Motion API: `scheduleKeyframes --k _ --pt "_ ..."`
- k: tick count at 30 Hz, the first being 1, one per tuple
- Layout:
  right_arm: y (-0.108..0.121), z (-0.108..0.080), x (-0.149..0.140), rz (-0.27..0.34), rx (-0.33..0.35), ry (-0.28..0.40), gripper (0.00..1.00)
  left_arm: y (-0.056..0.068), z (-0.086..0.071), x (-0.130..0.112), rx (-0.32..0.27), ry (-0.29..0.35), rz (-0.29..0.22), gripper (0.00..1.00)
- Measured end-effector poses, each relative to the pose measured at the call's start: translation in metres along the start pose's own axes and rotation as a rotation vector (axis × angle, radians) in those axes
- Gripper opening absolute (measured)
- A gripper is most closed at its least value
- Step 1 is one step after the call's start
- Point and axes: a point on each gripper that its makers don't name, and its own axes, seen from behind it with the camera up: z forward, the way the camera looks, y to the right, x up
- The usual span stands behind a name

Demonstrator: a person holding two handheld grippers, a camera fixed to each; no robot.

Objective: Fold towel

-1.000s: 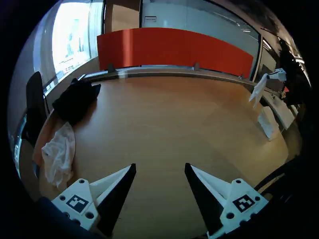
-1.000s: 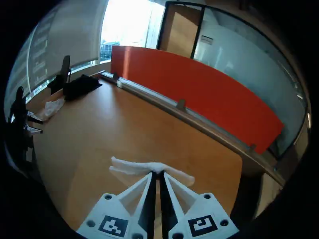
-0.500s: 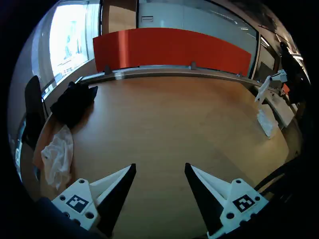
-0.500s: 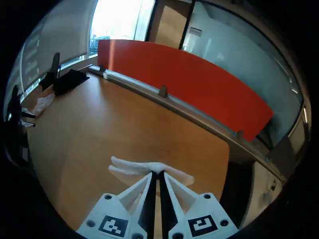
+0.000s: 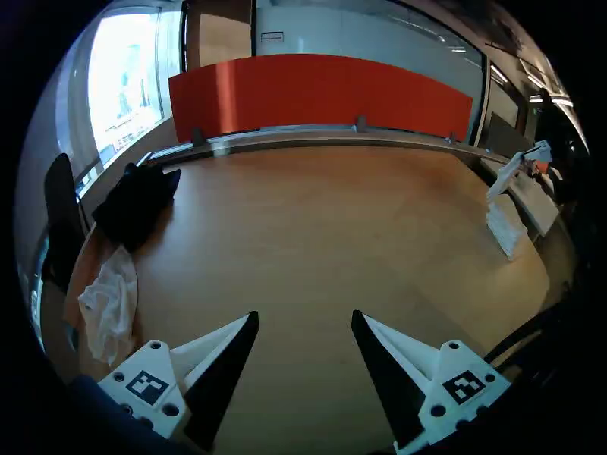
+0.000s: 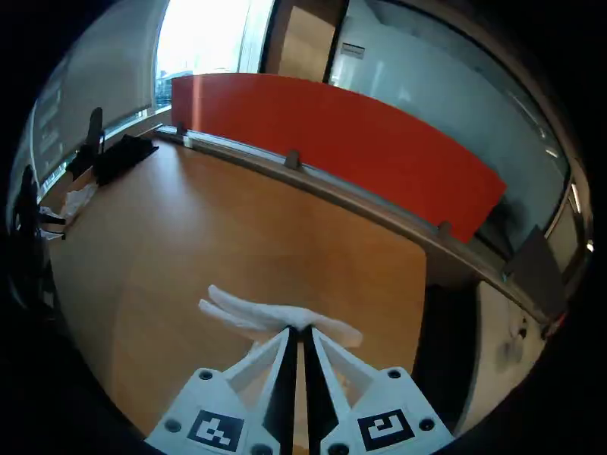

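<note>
In the right gripper view a white towel is bunched at the tips of my right gripper, whose fingers are shut on it above the wooden table. In the left gripper view the same towel hangs far off at the table's right end, its top edge held up by the right gripper. My left gripper stands open over the table near its front edge, with nothing between its fingers.
A crumpled white cloth and a black garment lie at the table's left end, beside a dark chair. An orange partition runs along the far edge. The partition also crosses the right gripper view.
The right gripper, still holding the towel, has drifted toward the table's right end. The left gripper stays open and has barely shifted.
</note>
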Motion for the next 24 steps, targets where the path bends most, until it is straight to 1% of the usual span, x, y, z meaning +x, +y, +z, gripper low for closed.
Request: scheduleKeyframes --k 5,9,17,24 --pt "0.005 -0.012 -0.034 0.049 -0.008 -0.029 0.05 0.003 0.000 -0.001 -0.006 -0.003 0.008 0.90" --pt "0.011 -0.016 -0.068 0.097 -0.015 -0.070 0.05 0.005 0.000 -0.001 -0.011 -0.004 0.014 0.90" --pt "0.015 -0.013 -0.128 0.189 -0.011 -0.151 0.05 0.005 -0.002 -0.005 -0.011 -0.010 0.019 0.90" --pt "0.021 -0.010 -0.162 0.227 -0.023 -0.206 0.05 0.005 -0.005 -0.008 -0.006 -0.013 0.019 0.90"
